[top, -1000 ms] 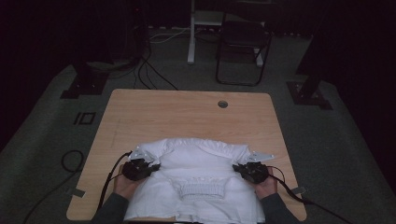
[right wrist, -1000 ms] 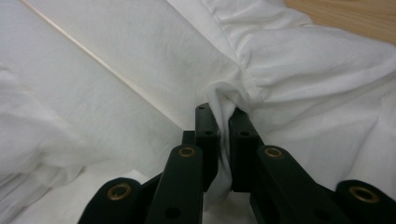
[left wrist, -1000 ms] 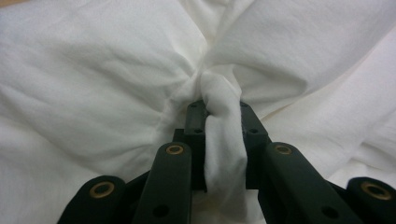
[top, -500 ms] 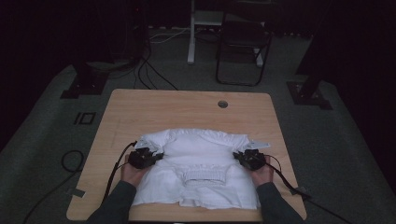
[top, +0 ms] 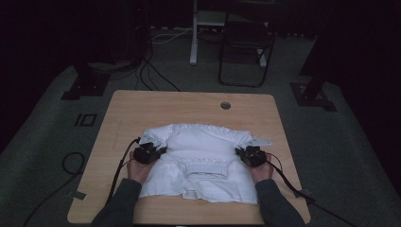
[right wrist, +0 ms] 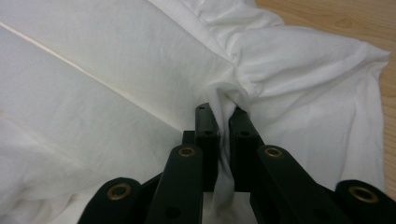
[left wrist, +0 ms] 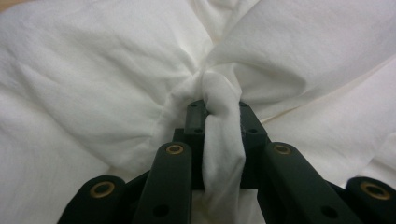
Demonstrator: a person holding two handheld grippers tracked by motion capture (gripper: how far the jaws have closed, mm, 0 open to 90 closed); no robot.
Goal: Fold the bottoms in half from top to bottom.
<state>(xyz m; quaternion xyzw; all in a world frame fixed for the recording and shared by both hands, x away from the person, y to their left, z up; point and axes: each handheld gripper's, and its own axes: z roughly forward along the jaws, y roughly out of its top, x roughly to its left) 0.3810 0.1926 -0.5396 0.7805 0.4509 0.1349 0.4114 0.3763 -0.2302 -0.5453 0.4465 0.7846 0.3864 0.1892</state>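
The white T-shirt (top: pixel 201 158) lies on the wooden bench (top: pixel 142 106), on the side near the person, with its ribbed collar (top: pixel 205 168) in the middle. The left hand-held gripper (top: pixel 163 150) pinches a bunched fold of the shirt at its left edge. The right hand-held gripper (top: pixel 239 151) pinches a thin fold at its right edge. One sleeve (top: pixel 257 141) sticks out just past the right one.

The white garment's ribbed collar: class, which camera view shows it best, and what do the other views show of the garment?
The high view shows it best: the ribbed collar lies facing the person, between both grippers. The left gripper view gives a bunched fold of the white garment pinched in its jaws; the right gripper view gives smoother cloth, likewise pinched, beside the table.
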